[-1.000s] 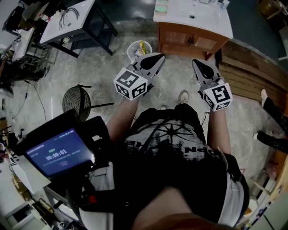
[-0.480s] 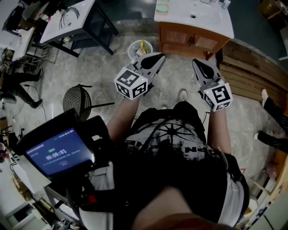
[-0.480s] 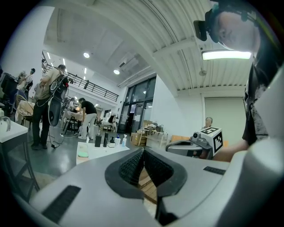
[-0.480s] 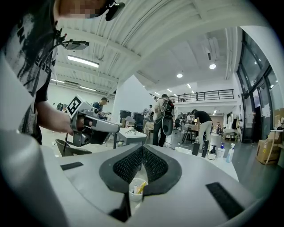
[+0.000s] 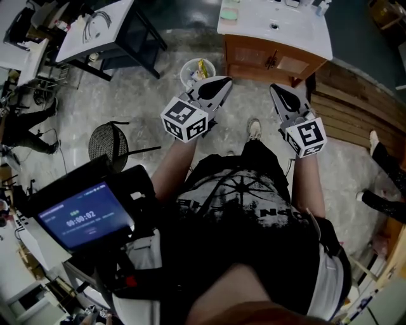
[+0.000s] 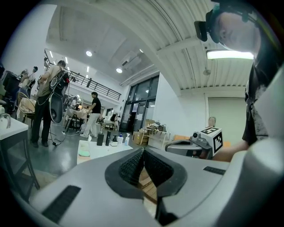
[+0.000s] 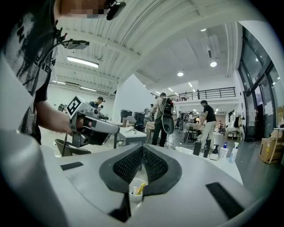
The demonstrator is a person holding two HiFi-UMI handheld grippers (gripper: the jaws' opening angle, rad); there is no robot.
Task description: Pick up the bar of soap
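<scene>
Soap: a pale green bar (image 5: 228, 13), most likely the soap though it is small in the head view, lies on the white vanity top (image 5: 298, 35). It sits at the top's left end, near the edge, and nothing touches it. The basin drain (image 5: 274, 26) is mid-top, and pump bottles (image 6: 106, 138) stand along the far side. A wooden cabinet (image 5: 266, 58) carries the top.

Left gripper (image 5: 223, 81): jaws pressed together with nothing between them. It points toward the cabinet, well short of the soap.

Right gripper (image 5: 275, 89): jaws likewise together and empty. It is held beside the left one with a gap between the two, also well apart from the top.

Floor: a white bin (image 5: 195, 68) with yellow contents stands just left of the cabinet, ahead of the left gripper's tip. One shoe (image 5: 255, 130) of the person shows between the grippers. A round black stool (image 5: 108, 143) stands off to the left, and wooden planks (image 5: 355, 105) lie to the right of the cabinet. A screen device (image 5: 82, 216) sits at the person's near left.
</scene>
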